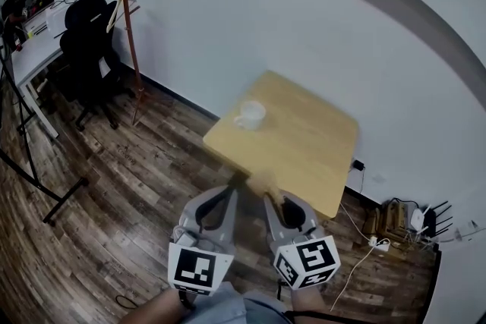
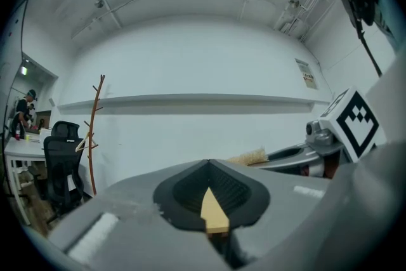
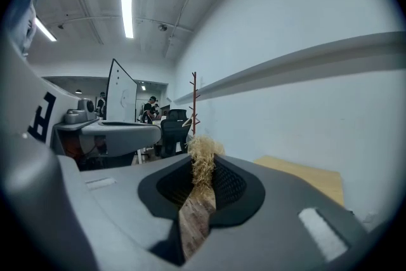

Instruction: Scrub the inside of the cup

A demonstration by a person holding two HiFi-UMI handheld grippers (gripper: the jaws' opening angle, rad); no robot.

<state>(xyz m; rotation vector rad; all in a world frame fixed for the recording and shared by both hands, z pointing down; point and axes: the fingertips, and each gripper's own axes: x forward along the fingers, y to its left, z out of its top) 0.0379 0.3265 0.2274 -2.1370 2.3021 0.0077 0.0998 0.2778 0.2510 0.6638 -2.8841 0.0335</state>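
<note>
Cup: white, upright on the far-left part of the wooden table; nothing in it that I can make out; well apart from both grippers.

Left gripper: jaws together, holding nothing; in the left gripper view only a thin tan sliver shows in the slit between the pads, same colour as the table top; tip sits over the table's near corner in the head view; pointing roughly level.

Right gripper: jaws clamped on a brush; the right gripper view shows the wooden handle pinched between the black pads, with the pale straw-coloured bristles sticking out past the jaw tips; bristles are at the near table edge, not touching the cup.

The two grippers sit side by side, close but apart; marker cube on each, left cube, right cube; a sleeve and hands show at the bottom edge.

Surroundings: wood-plank floor; white wall behind the table; thin reddish coat stand to the left against the wall; black office chair beside a desk further left; power strip and cables on the floor at the right of the table; a person shows far off by the desk in both gripper views.
</note>
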